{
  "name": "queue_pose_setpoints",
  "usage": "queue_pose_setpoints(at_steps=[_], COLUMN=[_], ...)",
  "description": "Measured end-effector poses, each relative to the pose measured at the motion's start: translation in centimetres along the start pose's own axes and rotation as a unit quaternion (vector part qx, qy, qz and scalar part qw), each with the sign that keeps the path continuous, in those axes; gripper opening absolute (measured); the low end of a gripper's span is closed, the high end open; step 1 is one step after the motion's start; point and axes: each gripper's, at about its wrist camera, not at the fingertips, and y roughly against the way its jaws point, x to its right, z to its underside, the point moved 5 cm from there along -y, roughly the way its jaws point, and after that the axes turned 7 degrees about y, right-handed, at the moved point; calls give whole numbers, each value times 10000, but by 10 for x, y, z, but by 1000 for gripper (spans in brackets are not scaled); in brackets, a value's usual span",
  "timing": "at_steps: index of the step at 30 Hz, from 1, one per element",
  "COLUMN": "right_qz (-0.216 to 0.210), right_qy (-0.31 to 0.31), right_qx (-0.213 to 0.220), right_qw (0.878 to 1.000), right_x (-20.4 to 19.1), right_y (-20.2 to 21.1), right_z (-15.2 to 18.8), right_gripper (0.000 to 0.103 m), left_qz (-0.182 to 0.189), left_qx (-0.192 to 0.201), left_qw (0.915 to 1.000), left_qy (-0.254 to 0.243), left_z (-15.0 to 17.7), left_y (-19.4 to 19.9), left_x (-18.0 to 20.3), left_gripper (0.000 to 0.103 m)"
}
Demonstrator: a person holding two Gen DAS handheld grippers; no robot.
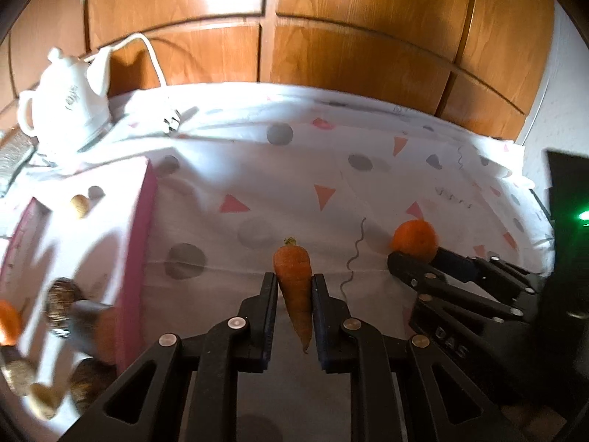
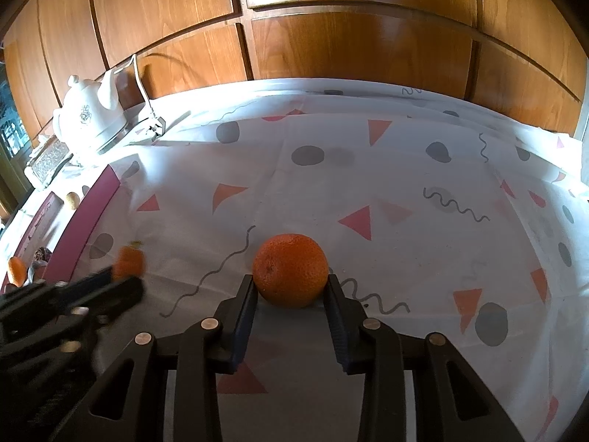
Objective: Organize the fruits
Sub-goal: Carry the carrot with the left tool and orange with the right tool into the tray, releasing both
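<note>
Holding: pink box (image 1: 141,228) | potato (image 1: 79,204), orange (image 1: 7,322), blurred items

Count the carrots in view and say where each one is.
1. The carrot sits between the fingers of the left gripper, tip pointing back toward the camera, above the patterned cloth. More may be hidden in the blurred pink-edged box at left.

Left wrist view: looking low, close, toward the far brown wooden cabinet doors (image 1: 331,37).
Right wrist view: facing likewise, further right.
Shared: patterned white tablecloth (image 1: 294,184), white ceramic kettle (image 2: 88,121).
</note>
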Motion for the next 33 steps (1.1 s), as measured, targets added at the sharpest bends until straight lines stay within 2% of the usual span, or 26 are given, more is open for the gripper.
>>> queue_pose_setpoints(at_steps=[4,8,15,19,23,26,29,31,33], right_qz=[61,-145,-849,-1210,-1506,-1679,-1766,-1740,-1747], right_qy=[65,114,699,975,1159,1263,1295,1322,1302], right_qx=[-83,-15,270,269,207,97,-21,-29,-14], right_qw=[9999,9998,9936,9875,9816,9776,9757,9758,9760], right_x=[-7,-27,-102,-142,-180,-205,-220,-227,-230], right_y=[5,15,37,36,30,23,15,15,16], right_z=[1,-5,-42,-57,-70,-75,-75,-73,-71], right_gripper=[36,36,36,36,36,37,38,40,43], left_qz=[68,-68,-631,-1000,-1220,-1242,-1283,-1314,-1319], left_qx=[192,313,604,742,736,725,759,789,820], left_qw=[9997,9991,9937,9876,9829,9808,9791,9780,9772], left_qy=[129,295,709,957,1166,1317,1384,1415,1450], left_z=[-7,-11,-15,-16,-10,-6,-3,-3,-2], left_y=[28,49,77,90,93,96,100,101,105], left_x=[-12,-38,-103,-145,-175,-190,-198,-201,-203], left_gripper=[18,18,18,18,19,19,26,35,38])
